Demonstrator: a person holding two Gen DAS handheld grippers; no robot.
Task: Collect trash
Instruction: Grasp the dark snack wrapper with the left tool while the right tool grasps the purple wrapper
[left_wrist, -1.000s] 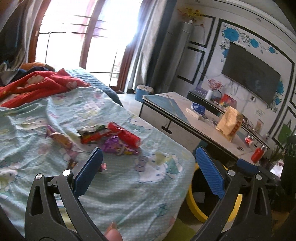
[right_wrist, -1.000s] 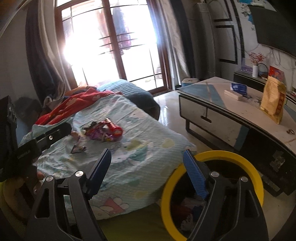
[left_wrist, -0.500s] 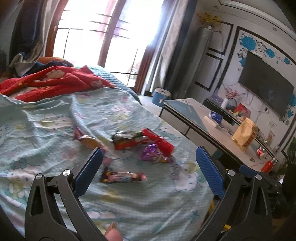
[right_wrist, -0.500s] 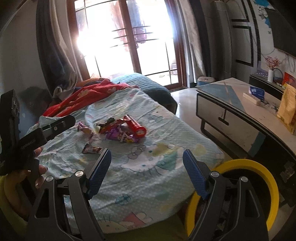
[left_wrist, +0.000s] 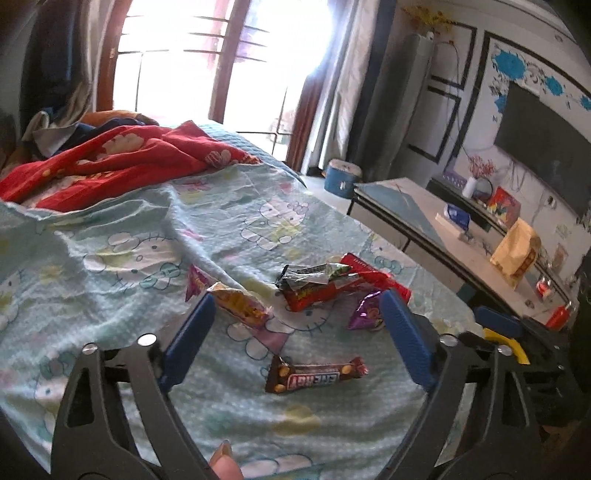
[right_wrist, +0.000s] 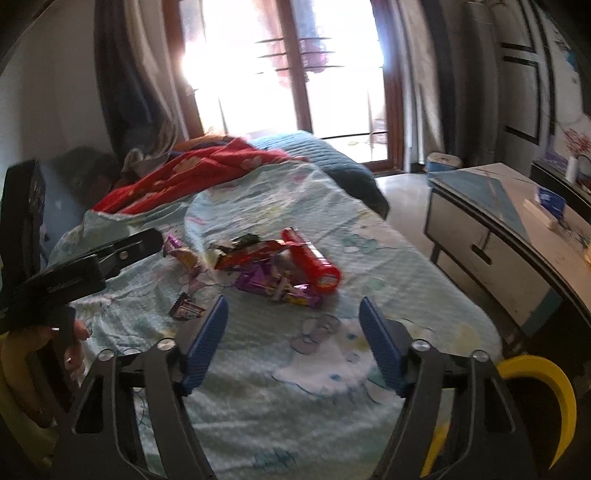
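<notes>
Several snack wrappers lie on a pale blue cartoon-print bedsheet (left_wrist: 122, 266). A brown candy bar wrapper (left_wrist: 314, 374) lies between my open left gripper's (left_wrist: 295, 336) fingers. Beyond it are an orange wrapper (left_wrist: 240, 304), a red packet (left_wrist: 332, 288), a purple wrapper (left_wrist: 365, 312) and a red tube (right_wrist: 312, 260). My right gripper (right_wrist: 293, 338) is open and empty, short of the purple wrapper (right_wrist: 277, 286). The left gripper also shows in the right wrist view (right_wrist: 92, 266). A yellow-rimmed bin (right_wrist: 554, 398) stands at the bed's right edge.
A red blanket (left_wrist: 122, 162) is bunched at the bed's far end. A low coffee table (left_wrist: 443, 236) with a paper bag (left_wrist: 515, 251) stands right of the bed. A small blue bin (left_wrist: 341, 179) sits on the floor by the window.
Both grippers have moved left from the yellow bin, over the bed and closer to the wrappers. The brown candy bar now lies between the left fingers. Both stay open.
</notes>
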